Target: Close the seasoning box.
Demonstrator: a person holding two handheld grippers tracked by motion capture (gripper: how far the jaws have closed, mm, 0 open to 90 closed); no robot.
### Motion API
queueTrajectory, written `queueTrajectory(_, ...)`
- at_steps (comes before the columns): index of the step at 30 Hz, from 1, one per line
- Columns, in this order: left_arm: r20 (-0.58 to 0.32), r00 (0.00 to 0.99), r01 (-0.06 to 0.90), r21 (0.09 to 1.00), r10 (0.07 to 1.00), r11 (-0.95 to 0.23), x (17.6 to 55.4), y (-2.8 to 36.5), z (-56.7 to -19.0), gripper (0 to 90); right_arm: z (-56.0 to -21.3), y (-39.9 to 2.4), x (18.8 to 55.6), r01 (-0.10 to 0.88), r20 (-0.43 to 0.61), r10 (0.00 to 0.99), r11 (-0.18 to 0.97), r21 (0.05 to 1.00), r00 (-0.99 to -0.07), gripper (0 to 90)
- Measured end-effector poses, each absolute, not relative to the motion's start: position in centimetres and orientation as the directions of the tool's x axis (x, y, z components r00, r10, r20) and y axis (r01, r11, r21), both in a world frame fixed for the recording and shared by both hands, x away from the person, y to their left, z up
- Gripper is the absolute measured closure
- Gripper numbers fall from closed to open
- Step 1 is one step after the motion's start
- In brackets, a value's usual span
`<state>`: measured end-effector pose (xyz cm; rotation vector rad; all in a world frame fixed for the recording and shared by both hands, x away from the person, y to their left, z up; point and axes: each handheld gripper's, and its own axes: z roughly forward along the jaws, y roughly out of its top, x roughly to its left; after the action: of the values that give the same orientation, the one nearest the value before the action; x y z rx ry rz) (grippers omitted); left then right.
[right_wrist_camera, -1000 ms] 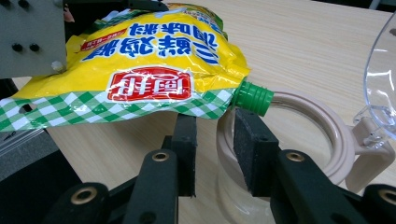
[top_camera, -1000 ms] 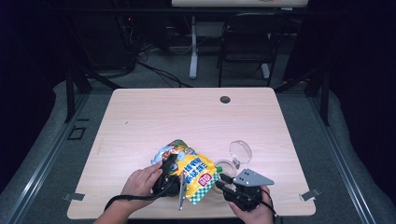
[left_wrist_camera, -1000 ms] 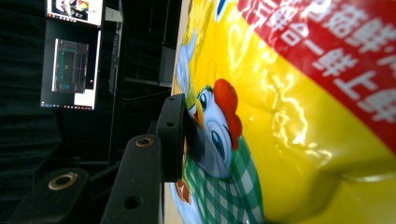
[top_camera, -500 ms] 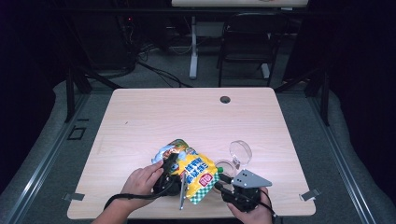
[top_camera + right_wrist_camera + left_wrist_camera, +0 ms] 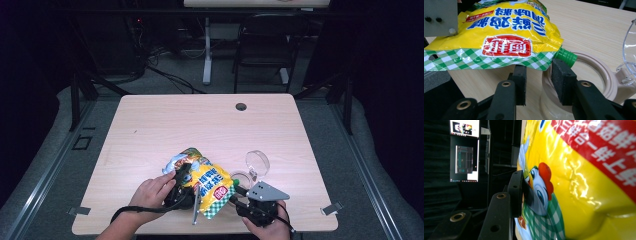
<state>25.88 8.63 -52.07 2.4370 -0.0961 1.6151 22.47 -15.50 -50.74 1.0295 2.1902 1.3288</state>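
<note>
Holding the yellow pouch (image 5: 205, 187) near the table (image 5: 210, 125) front edge, left gripper (image 5: 181, 186) jaws clamped on it | right gripper (image 5: 239, 192) jaws just opened, apart below the green spout (image 5: 566, 57), over the jar (image 5: 596, 75) | far table half free.

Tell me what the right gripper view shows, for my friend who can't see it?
A shiny yellow plastic seasoning pouch with a green-checked edge hangs over a pale wooden table, its green screw spout above a beige-rimmed clear jar. The right gripper has just been opening its black jaws, which stand apart just below the pouch's corner.
</note>
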Motion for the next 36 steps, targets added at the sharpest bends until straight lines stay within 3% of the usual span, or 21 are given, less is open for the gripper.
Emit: queueTrajectory(36, 0.948, 0.316, -0.181, 0.032, -0.027, -0.983, 25.51, 8.14, -51.24, 64.0, -50.92, -15.36, 22.60, 0.401, 0.062, 0.750, 0.281, 0.872, -0.659, 67.7)
